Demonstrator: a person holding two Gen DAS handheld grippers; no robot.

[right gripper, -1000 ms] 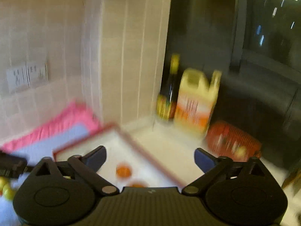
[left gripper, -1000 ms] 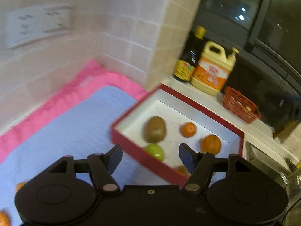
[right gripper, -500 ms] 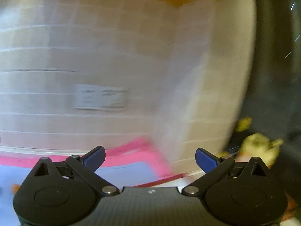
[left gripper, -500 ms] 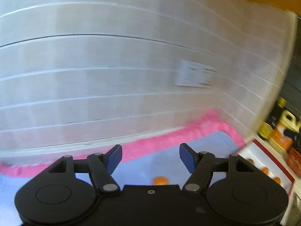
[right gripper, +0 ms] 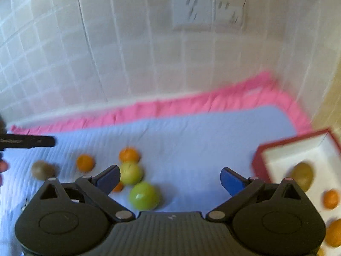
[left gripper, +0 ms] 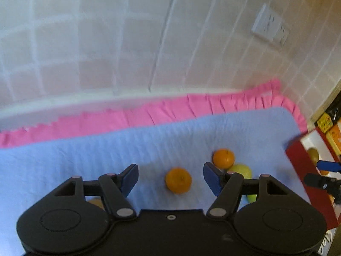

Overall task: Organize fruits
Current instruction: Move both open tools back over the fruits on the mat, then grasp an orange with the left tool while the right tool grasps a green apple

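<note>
My left gripper (left gripper: 170, 178) is open above the blue mat (left gripper: 149, 145), with an orange (left gripper: 178, 180) lying between its fingers. A second orange (left gripper: 223, 158) and a pale green fruit (left gripper: 242, 170) lie just right of it. My right gripper (right gripper: 170, 180) is open and empty above the mat. Near its left finger lie a bright green fruit (right gripper: 144, 195), a yellow-green fruit (right gripper: 131, 172), two oranges (right gripper: 128, 154) (right gripper: 85, 162) and a brown kiwi (right gripper: 41, 170). The red box (right gripper: 259, 160) at the right holds a kiwi (right gripper: 301, 176) and oranges (right gripper: 330, 198).
A pink cloth (left gripper: 170, 108) edges the mat against the tiled wall (left gripper: 127, 42), which has a socket plate (right gripper: 208, 10). Bottles (left gripper: 328, 125) stand behind the box. The other gripper's fingertip (left gripper: 328, 166) shows at the right of the left wrist view.
Both grippers have swung left from the box and bottles, past the wall, and now tilt down over the fruits on the mat. Both stay open.
</note>
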